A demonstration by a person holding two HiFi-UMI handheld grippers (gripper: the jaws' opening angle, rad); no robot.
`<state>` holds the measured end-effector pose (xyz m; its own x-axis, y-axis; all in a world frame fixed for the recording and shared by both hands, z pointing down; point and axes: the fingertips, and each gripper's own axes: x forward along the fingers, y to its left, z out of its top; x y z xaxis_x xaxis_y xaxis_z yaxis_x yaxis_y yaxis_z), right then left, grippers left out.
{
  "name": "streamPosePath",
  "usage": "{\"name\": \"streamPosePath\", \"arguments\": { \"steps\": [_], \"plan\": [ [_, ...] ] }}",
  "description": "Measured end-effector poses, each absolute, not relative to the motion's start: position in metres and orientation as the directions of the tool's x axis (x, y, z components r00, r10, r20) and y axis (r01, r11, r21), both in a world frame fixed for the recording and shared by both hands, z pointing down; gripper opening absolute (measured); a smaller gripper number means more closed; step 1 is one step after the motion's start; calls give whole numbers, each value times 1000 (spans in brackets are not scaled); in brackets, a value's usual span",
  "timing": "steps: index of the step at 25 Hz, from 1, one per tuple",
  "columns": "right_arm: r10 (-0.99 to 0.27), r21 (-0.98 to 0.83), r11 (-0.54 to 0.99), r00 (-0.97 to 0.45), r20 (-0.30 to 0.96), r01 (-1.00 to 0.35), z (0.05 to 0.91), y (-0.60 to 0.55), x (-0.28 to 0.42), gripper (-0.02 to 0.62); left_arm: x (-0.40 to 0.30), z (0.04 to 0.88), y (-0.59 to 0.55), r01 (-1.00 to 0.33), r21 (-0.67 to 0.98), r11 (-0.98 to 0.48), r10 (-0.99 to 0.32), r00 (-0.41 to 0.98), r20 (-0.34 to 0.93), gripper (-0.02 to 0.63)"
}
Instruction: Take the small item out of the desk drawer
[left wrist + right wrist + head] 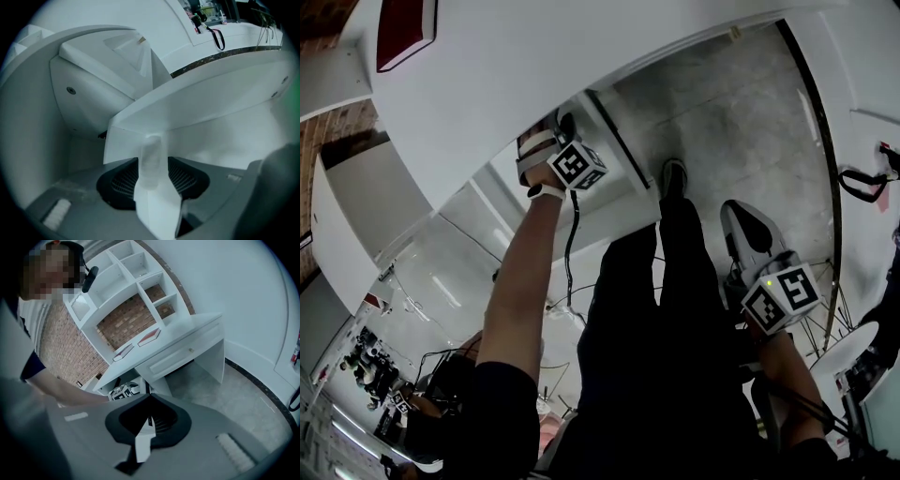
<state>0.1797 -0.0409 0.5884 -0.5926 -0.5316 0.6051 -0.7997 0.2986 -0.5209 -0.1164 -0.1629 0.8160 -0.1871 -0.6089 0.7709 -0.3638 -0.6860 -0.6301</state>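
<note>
No view shows small item; its place relative to either claw cannot be told. Visible drawer [180,357] with knob sits closed in desk [487,84]. Under desk edge: left gripper [152,164], jaws spread, gripping nothing, white panel [197,108] just ahead. Well apart, lower: right gripper [147,427], jaws together, empty.

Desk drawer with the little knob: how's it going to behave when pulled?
The drawer looks like a rigid white panel, shut flush with the desk front, so it should probably slide rather than flex. Its knob is small and looks smooth, so a grip may slip off. One roughly central knob suggests a fairly straight pull.
</note>
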Motion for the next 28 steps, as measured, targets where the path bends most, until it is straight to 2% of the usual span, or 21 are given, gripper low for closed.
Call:
{"name": "streamPosePath", "arguments": {
  "steps": [7, 10, 19, 28],
  "plan": [
    [-517, -525, 293, -594, 616, -799, 600, -38, 180, 3, -119, 820, -175, -378, -637, -671, -609, -209, 765, 190],
    [-510, -526, 305, -603, 614, -794, 598, -40, 174, 3, -123, 822, -173, -386, -628, -676, -592, -223, 775, 141],
    [-487, -529, 370, -645, 589, -763, 581, -45, 154, 3, -117, 793, -139, -445, -600, -665, -592, -176, 786, 138],
    [-471, -517, 481, -706, 528, -708, 544, -60, 119, 3, -97, 728, -100, -526, -604, -598, -660, -105, 744, 137]
  ]
}}
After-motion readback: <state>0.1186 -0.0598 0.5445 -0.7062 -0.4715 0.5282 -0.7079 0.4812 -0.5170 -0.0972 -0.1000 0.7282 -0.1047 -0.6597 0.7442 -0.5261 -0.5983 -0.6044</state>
